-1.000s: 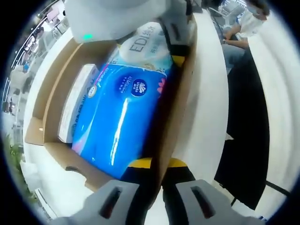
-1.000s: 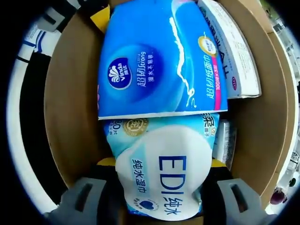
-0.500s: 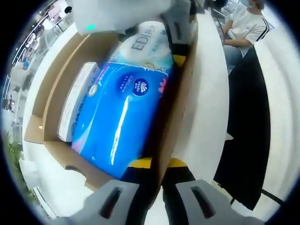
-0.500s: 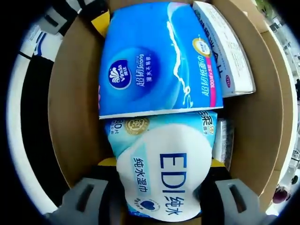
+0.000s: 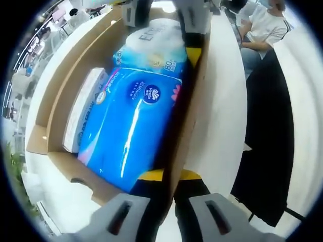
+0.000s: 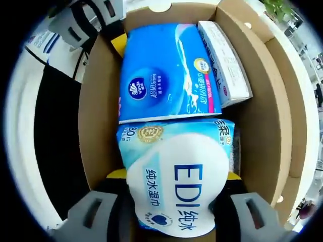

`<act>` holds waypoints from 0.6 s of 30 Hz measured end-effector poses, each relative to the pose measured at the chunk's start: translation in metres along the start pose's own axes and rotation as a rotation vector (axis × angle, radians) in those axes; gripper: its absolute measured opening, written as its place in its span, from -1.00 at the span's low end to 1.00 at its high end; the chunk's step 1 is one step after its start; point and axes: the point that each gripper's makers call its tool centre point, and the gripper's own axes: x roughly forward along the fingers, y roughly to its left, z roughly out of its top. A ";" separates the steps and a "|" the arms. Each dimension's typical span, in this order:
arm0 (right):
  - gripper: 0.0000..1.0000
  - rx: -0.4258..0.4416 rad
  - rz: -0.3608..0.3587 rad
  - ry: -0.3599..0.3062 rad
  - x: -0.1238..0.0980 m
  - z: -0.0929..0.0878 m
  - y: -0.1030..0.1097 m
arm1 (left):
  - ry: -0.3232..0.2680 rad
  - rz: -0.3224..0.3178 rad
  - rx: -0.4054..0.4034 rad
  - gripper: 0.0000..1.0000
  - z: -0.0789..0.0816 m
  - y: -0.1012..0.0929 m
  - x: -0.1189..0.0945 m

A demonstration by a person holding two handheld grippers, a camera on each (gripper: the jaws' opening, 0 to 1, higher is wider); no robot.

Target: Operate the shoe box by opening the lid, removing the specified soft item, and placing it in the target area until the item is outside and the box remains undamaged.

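An open cardboard shoe box (image 5: 55, 85) (image 6: 267, 101) holds a blue Vinda tissue pack (image 5: 131, 126) (image 6: 166, 70), a flat white carton (image 5: 83, 108) (image 6: 224, 63) and a pale blue EDI wet-wipes pack (image 5: 161, 43) (image 6: 176, 176). My right gripper (image 6: 174, 201) is shut on the wipes pack, its yellow pads pressing both sides. In the left gripper view, the right gripper (image 5: 161, 12) shows at the top, above the wipes pack. My left gripper (image 5: 170, 186) is shut on the box's side wall, which runs up between its jaws. It appears at the top left of the right gripper view as the left gripper (image 6: 86, 20).
The box sits on a white table (image 5: 222, 116). A dark chair or panel (image 5: 267, 136) (image 6: 55, 141) lies beside the table edge. A seated person (image 5: 260, 25) is beyond it. A green plant (image 6: 277, 7) stands past the box's far corner.
The right gripper has drawn back from the box floor with the wipes pack in it, so the box looks smaller. In the left gripper view more of that pack is uncovered. The left gripper holds still.
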 end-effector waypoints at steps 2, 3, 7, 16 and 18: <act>0.24 0.009 0.000 -0.007 0.000 0.000 0.001 | 0.002 0.000 0.007 -0.91 0.000 0.000 0.000; 0.24 0.010 -0.001 -0.008 -0.001 0.000 0.001 | 0.001 0.000 0.008 -0.91 0.000 -0.001 0.000; 0.23 0.017 0.003 -0.042 -0.009 0.001 -0.001 | 0.001 0.000 0.005 -0.91 0.000 0.000 0.000; 0.17 0.015 -0.005 -0.071 -0.015 0.001 0.000 | 0.000 0.007 0.004 -0.91 -0.001 0.000 0.000; 0.17 0.012 -0.003 -0.081 -0.018 0.001 0.001 | -0.001 0.010 0.006 -0.91 0.000 0.000 0.000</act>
